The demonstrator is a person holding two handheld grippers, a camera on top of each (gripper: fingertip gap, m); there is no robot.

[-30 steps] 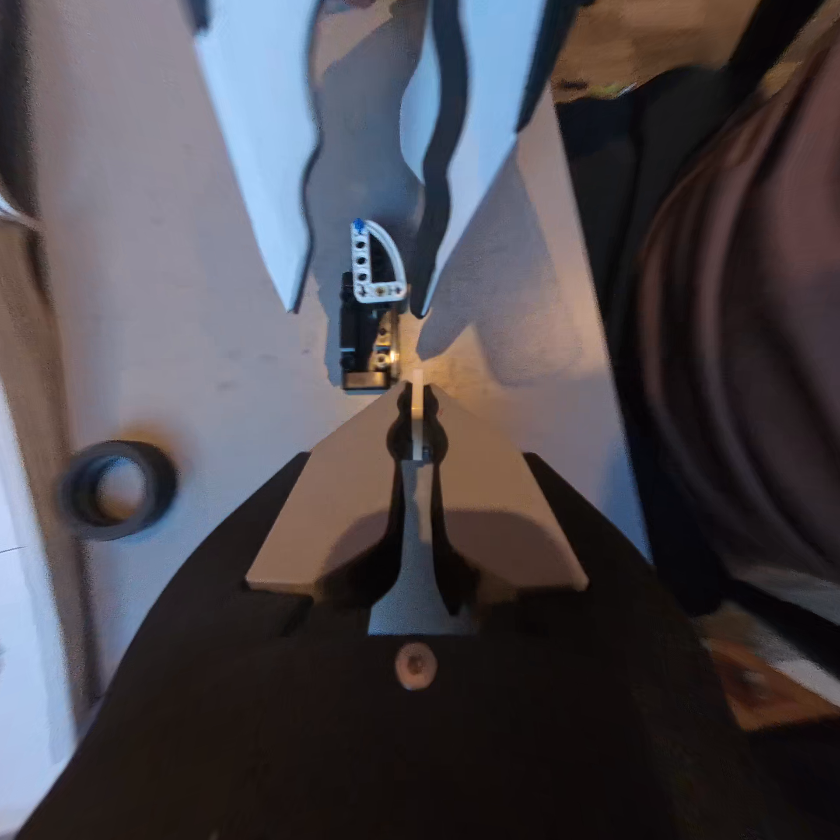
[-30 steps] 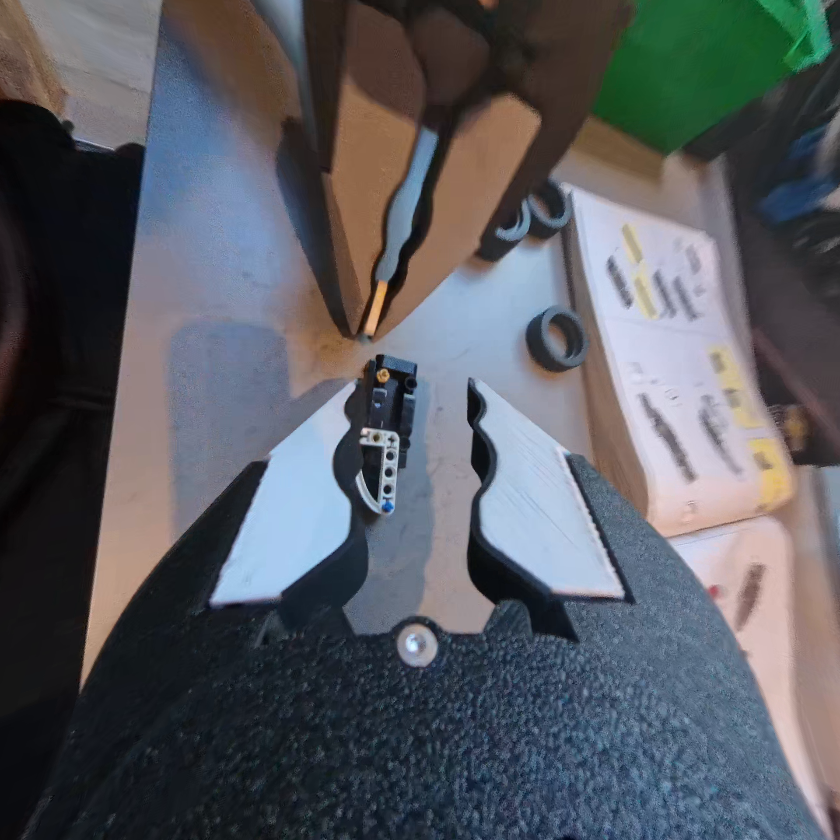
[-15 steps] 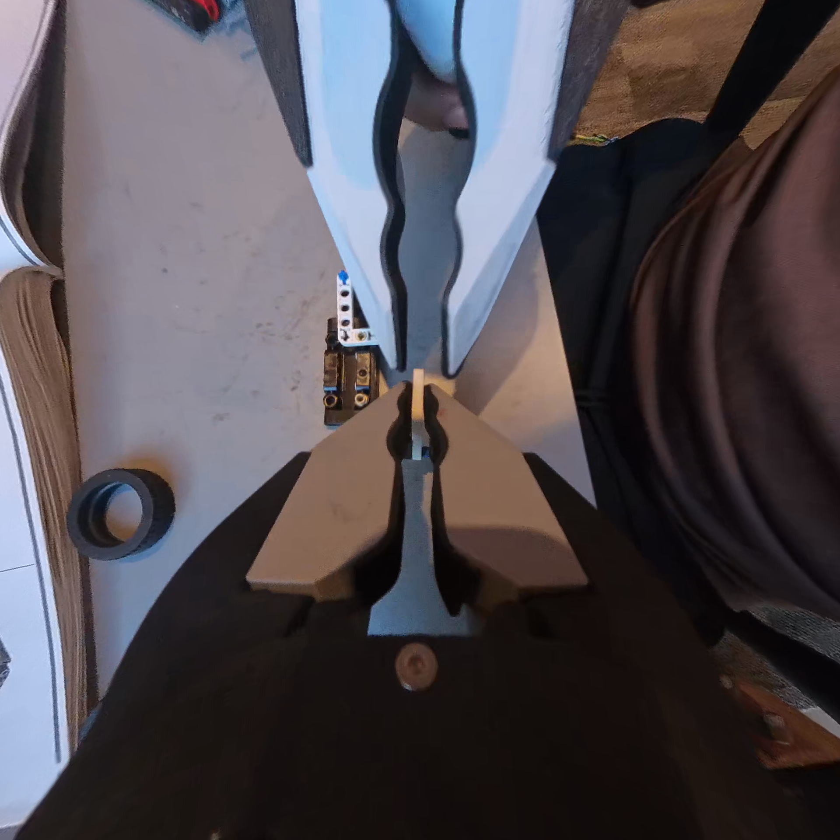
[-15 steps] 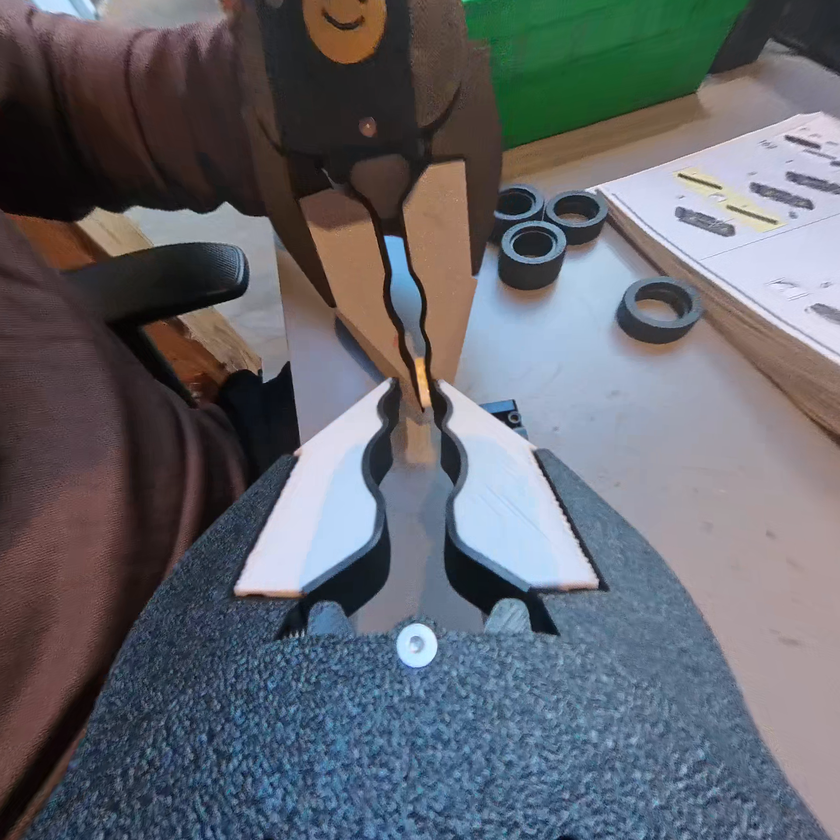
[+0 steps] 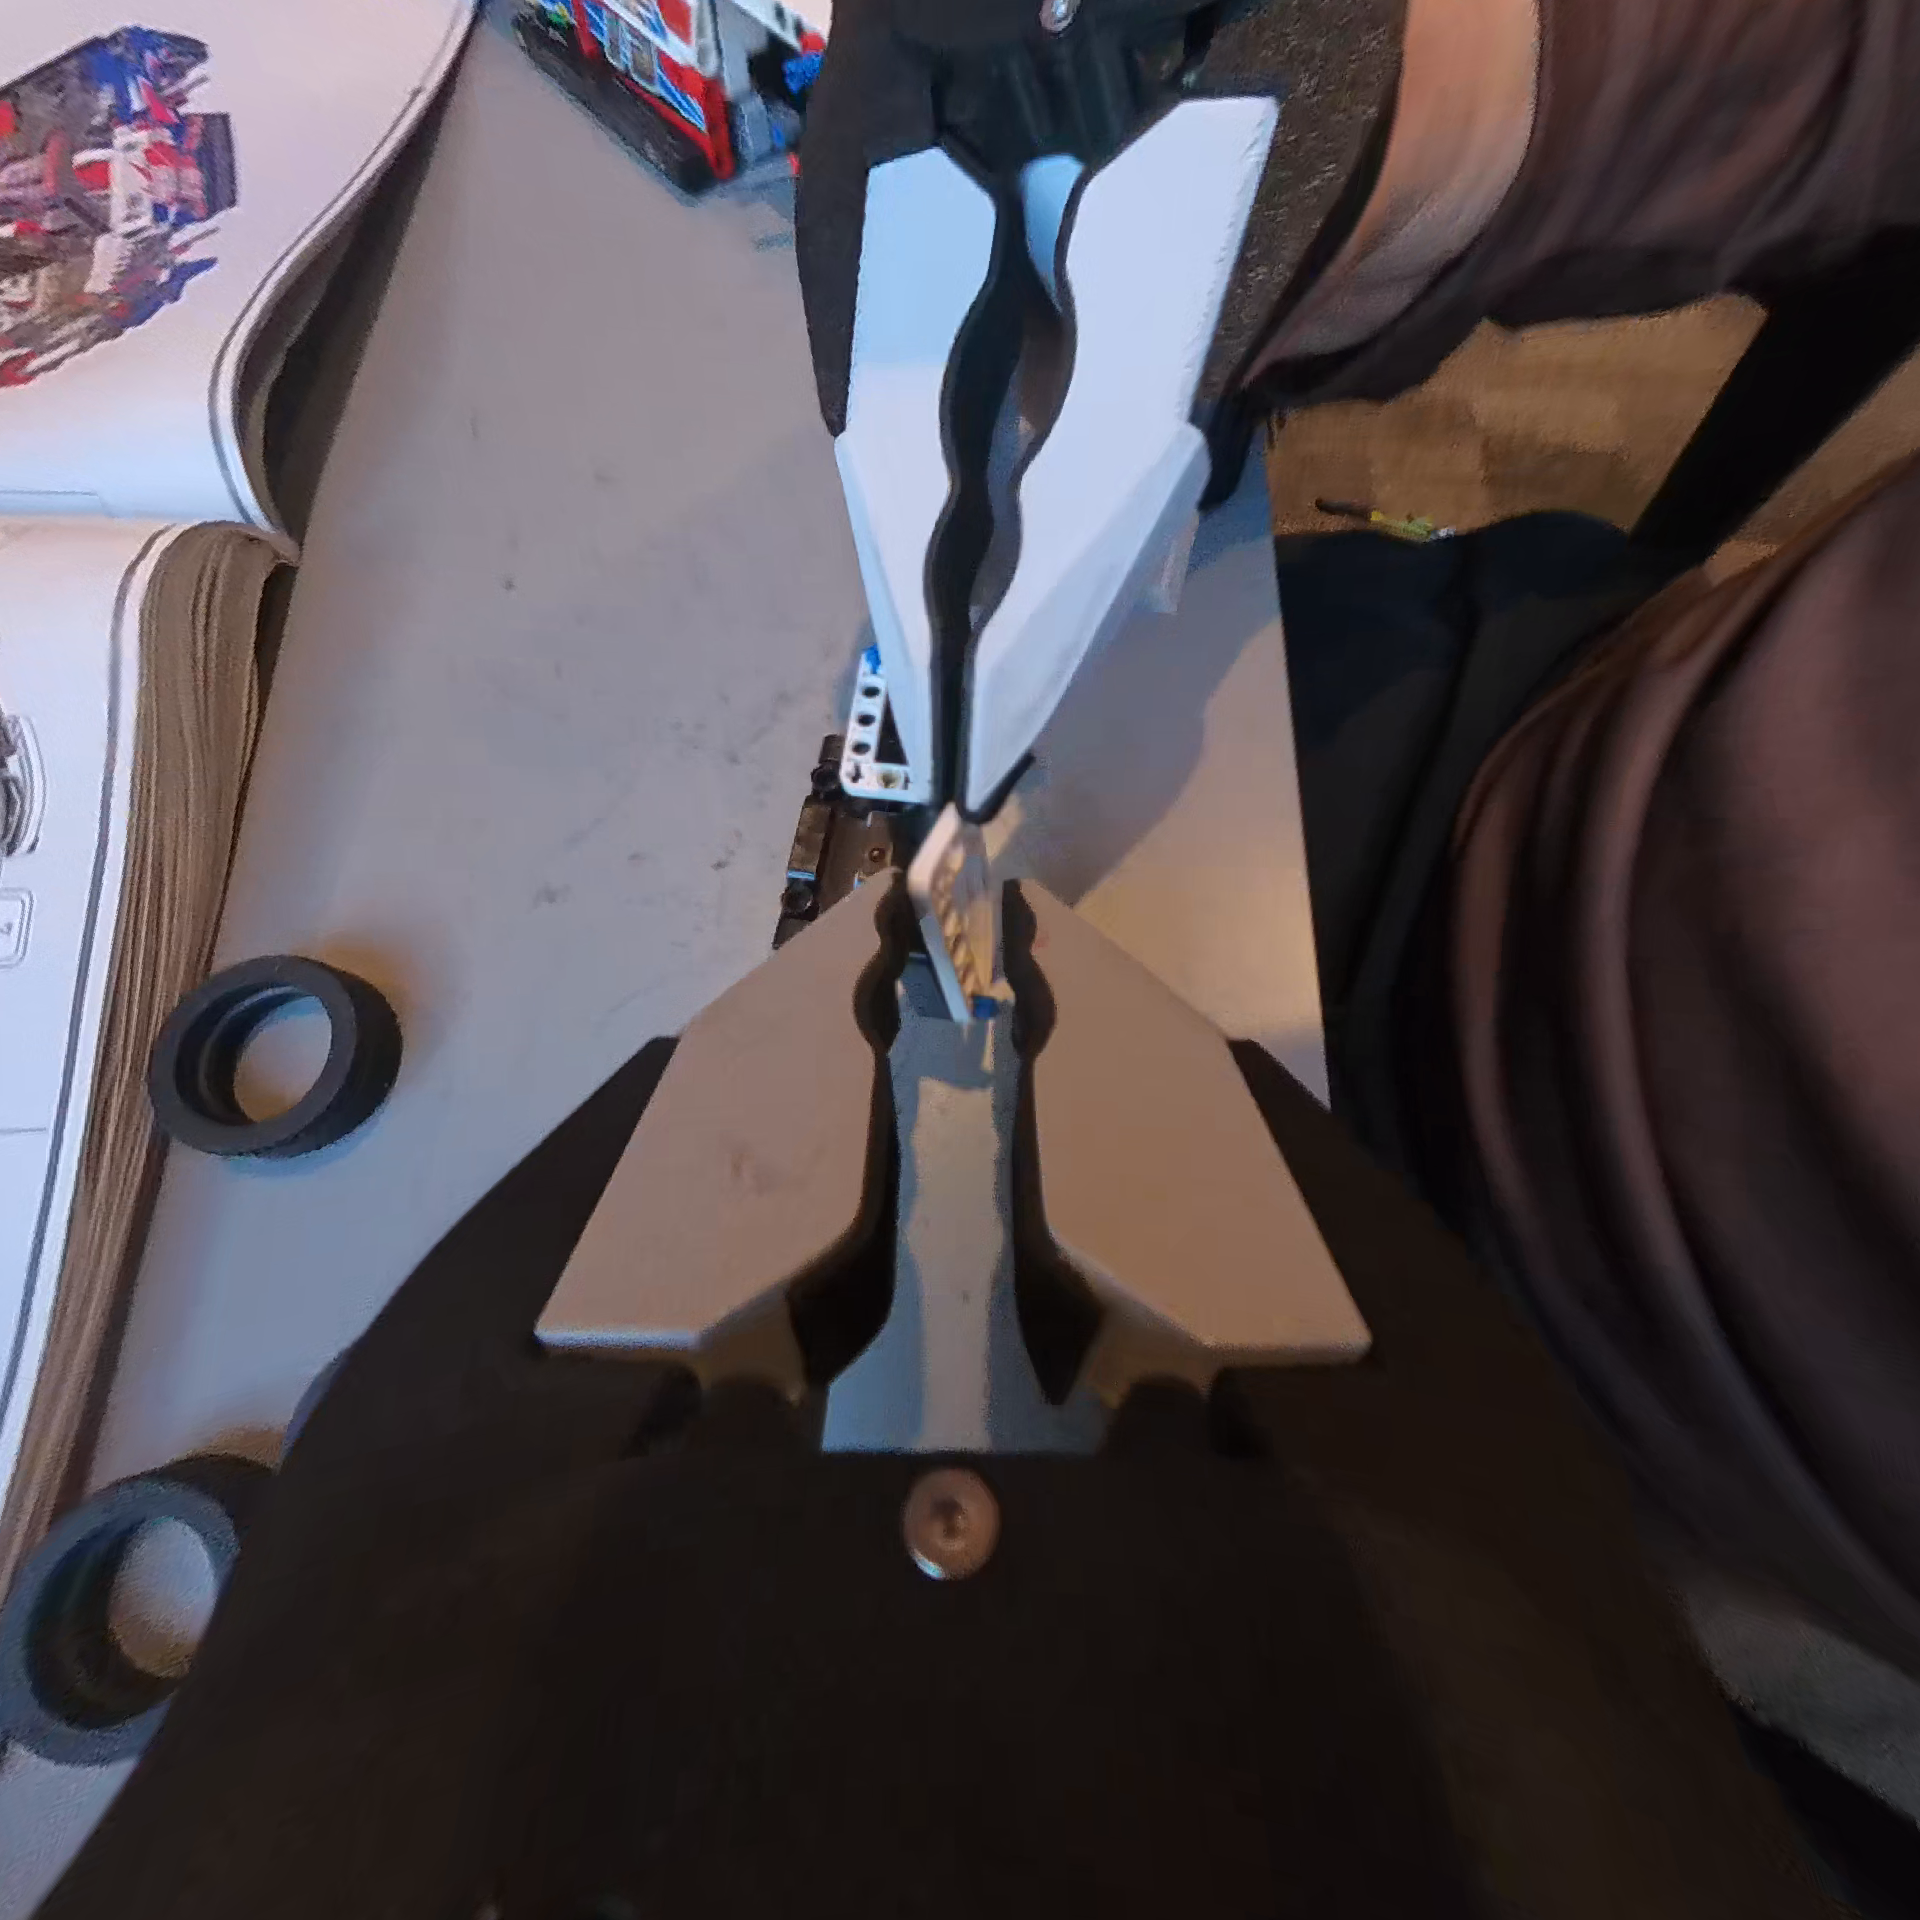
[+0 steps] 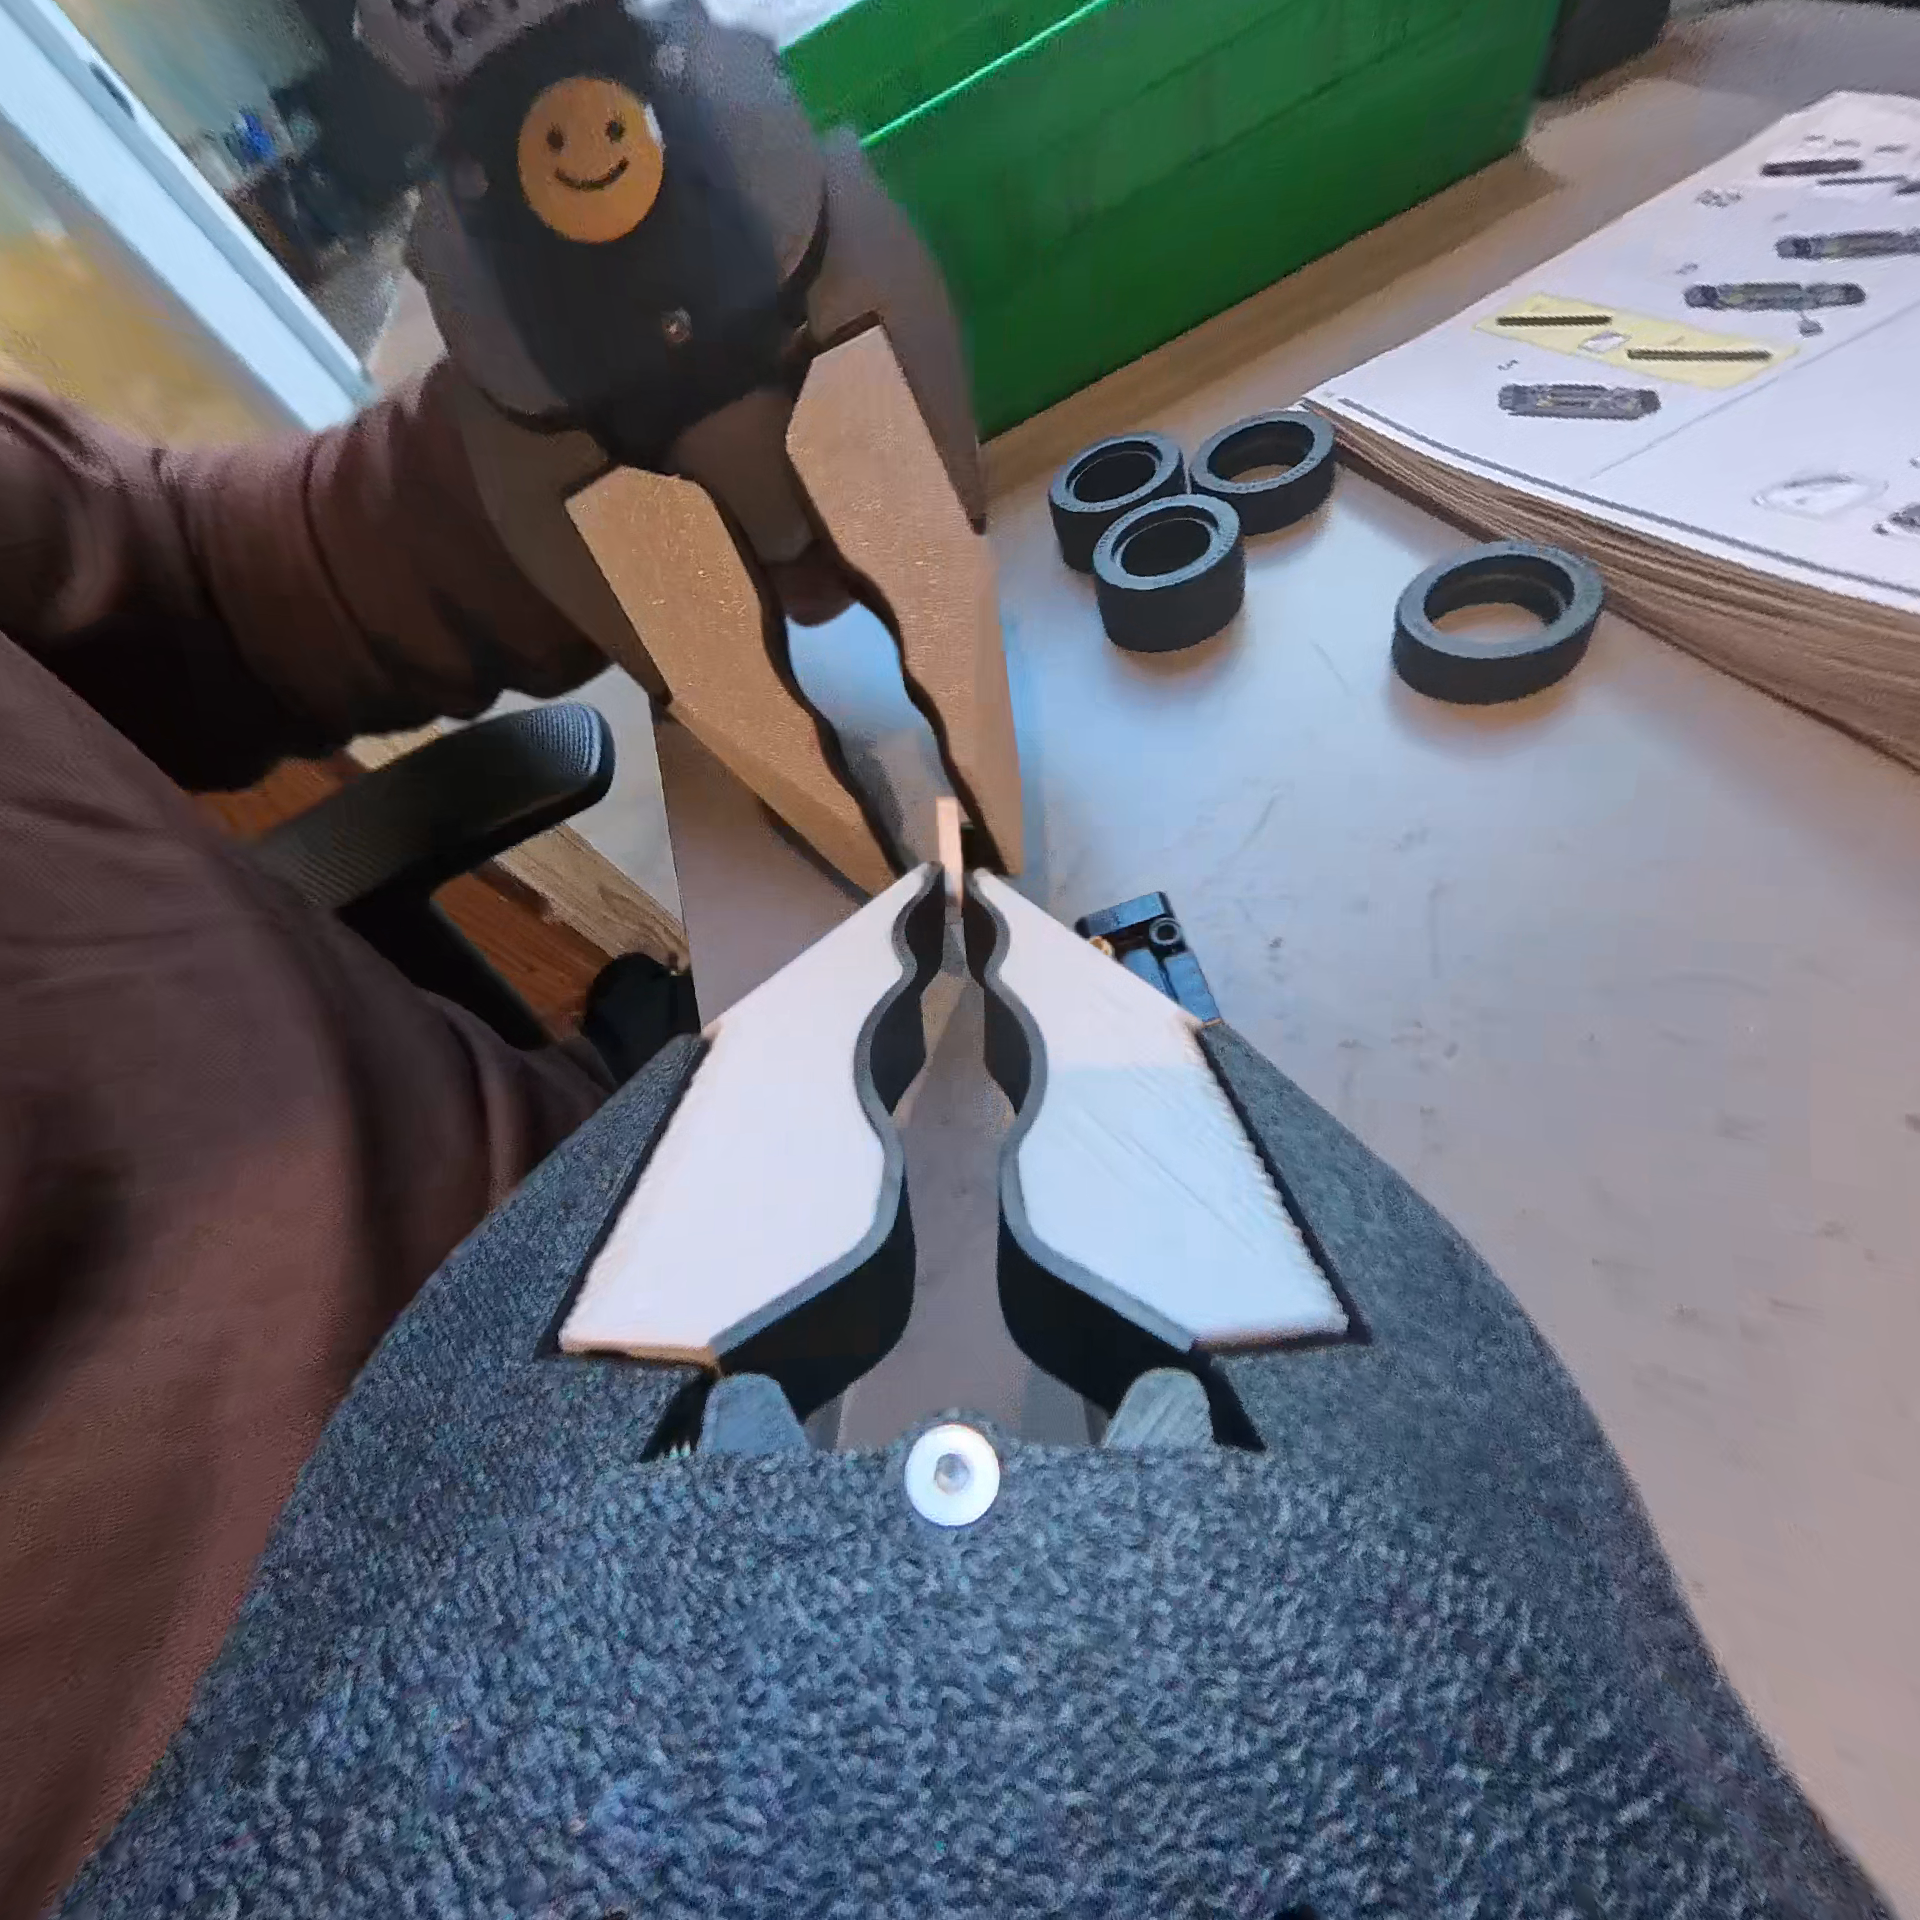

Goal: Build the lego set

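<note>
Handover mid-air over the grey counter [image 5: 540,582]. Right tongs [image 5: 951,805] clenched on the small white flat lego piece [image 5: 958,914]; left tongs [image 5: 951,935] look slackened around it, slightly parted. Advice: confirm right's pinch before withdrawing left. Black-and-white lego sub-assembly [image 5: 847,800] lies just left, on the counter.

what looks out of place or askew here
The white piece sits tilted between the two tool tips, the right tool pinching its far end. Three tyres cluster loose by the green bin, and a fourth lies apart.
</note>
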